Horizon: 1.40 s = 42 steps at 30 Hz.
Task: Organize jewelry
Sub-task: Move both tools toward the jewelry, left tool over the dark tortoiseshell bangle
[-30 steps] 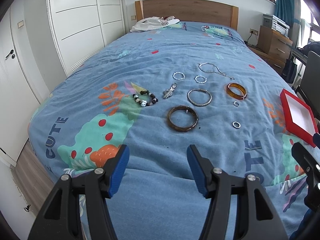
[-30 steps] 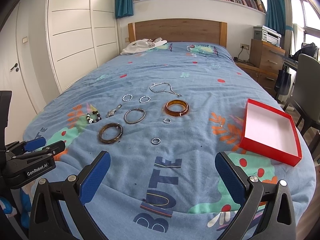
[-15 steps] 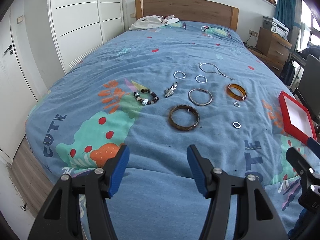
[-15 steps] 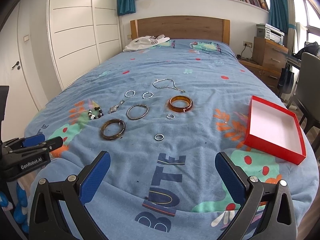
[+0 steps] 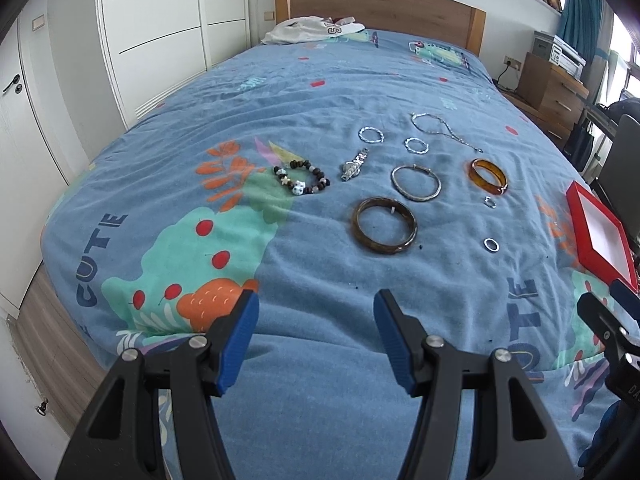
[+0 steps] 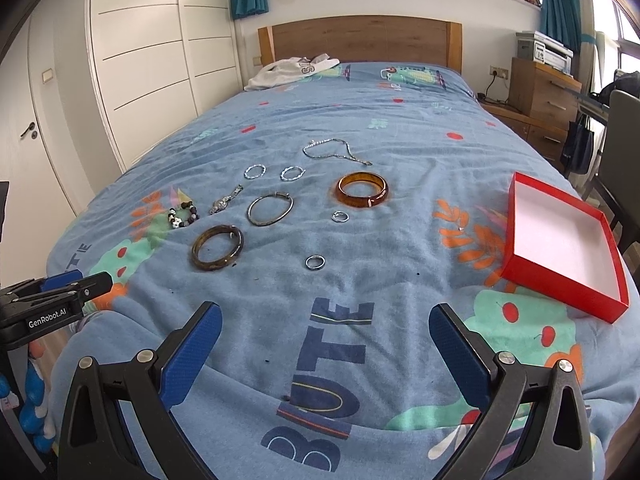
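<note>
I've got nothing packed yet; red box [image 6: 560, 240] sits empty, all the jewelry [image 6: 276, 208] lies spread on the bed [image 6: 400, 128]; left hand-held gripper [image 5: 316, 340] and right hand-held gripper [image 6: 324, 356] both gape, unloaded.

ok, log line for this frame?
left hand-held gripper open | right hand-held gripper open | jewelry on bed | red box empty

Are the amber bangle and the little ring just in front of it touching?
Apart. The right wrist view shows a plain strip of blue blanket between the amber bangle and the little ring; the left wrist view shows the same gap.
</note>
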### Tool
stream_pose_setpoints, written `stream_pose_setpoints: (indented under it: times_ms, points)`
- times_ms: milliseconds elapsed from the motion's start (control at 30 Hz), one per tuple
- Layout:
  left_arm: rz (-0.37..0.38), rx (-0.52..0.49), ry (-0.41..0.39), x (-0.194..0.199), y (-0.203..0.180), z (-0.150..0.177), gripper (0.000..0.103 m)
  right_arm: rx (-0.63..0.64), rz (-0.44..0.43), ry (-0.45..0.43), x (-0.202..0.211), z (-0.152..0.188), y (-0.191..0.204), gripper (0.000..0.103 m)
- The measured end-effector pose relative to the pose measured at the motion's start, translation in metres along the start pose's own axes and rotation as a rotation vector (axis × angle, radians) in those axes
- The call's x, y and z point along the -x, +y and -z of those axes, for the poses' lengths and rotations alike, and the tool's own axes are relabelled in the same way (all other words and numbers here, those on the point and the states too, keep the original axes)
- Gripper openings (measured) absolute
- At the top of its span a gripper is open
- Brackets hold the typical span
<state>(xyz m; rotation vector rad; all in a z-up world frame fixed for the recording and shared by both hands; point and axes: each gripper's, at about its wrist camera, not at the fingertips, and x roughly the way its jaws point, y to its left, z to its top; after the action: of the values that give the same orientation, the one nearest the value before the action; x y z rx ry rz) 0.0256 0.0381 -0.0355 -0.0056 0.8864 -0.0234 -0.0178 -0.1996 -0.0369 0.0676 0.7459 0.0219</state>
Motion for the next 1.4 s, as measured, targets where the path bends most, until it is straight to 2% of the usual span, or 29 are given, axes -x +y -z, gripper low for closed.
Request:
stream_pose_setpoints:
  times_ms: [367,633,1067,1400]
  points:
    - [0.062,-0.039,-0.004,-0.019,-0.015,-0.016,0.058,-0.020,-0.042,0.054,-0.026,-0.007,-0.008,0.082]
    - [0.079,-0.049,0.014,-0.036,-0.024,-0.024,0.058,-0.020,-0.058,0.092,-0.044,-0.009,-0.013,0.073]
    - [0.108,-0.105,0.038,-0.064,-0.050,-0.040,0.058,-0.003,-0.097,0.126,-0.073,-0.019,-0.011,0.071]
    - [0.132,-0.125,0.062,-0.091,-0.062,-0.050,0.058,0.012,-0.131,0.154,-0.104,-0.028,-0.010,0.063]
